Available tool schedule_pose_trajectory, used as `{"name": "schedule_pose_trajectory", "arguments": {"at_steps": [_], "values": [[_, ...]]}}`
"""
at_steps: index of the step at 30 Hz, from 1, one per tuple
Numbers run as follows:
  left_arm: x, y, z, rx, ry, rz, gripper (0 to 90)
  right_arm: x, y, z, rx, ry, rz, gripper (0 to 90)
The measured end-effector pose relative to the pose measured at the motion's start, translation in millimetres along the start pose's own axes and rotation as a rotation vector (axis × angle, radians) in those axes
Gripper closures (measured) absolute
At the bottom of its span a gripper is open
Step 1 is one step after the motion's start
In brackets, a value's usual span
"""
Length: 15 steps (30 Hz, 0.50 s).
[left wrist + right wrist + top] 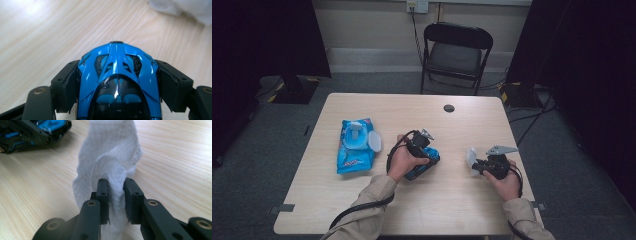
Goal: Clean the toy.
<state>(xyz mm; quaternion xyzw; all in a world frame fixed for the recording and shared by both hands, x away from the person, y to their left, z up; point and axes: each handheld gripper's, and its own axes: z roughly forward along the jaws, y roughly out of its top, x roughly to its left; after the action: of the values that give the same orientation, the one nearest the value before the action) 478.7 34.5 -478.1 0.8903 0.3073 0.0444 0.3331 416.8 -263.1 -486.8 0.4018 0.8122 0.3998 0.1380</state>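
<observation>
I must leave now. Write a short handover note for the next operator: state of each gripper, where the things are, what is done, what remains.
Left hand-held gripper: shut on the blue toy car, low over the table.
Right hand-held gripper: a white wipe stands bunched between its pads.
Wipes pack: at table left, lid flipped open.
Done: wipe taken out, car gripped.
Left, probably: wipe the car, then close the pack.

Toy car (pixel 117 82) rear cut off by bottom edge; pack (pixel 354 147) print unreadable.
</observation>
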Motion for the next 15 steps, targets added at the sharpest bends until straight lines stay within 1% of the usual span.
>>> {"name": "schedule_pose_trajectory", "arguments": {"at_steps": [2, 4, 6, 8, 11, 13, 15], "values": [[0.0, -2.7, 3.9, 0.003, -0.004, 0.000, 25.4, -1.6, -1.1, -0.8, -0.001, -0.006, 0.005, 75.3], [-1.5, -1.4, 4.4, 0.011, 0.008, 0.016, 25.4, -2.3, -1.8, -1.4, 0.004, -0.009, 0.005, 74.6], [-2.0, -1.1, 5.3, 0.002, 0.013, 0.007, 25.4, -2.8, -2.3, -1.7, 0.005, -0.015, 0.003, 72.9], [-1.6, -1.7, 5.5, 0.007, 0.023, -0.005, 25.4, -2.6, -2.8, -1.3, 0.008, -0.020, -0.001, 71.8], [-3.0, -2.2, 5.6, 0.006, 0.026, 0.007, 25.4, -2.1, -3.6, -1.0, 0.004, -0.026, -0.001, 69.5], [-3.7, -2.2, 5.6, 0.013, 0.027, 0.014, 25.4, -2.3, -3.6, -0.9, 0.003, -0.039, 0.006, 65.8], [-4.0, -2.2, 6.5, 0.014, 0.028, 0.007, 25.3, -2.9, -3.0, -1.7, 0.000, -0.041, 0.008, 63.6]]}}
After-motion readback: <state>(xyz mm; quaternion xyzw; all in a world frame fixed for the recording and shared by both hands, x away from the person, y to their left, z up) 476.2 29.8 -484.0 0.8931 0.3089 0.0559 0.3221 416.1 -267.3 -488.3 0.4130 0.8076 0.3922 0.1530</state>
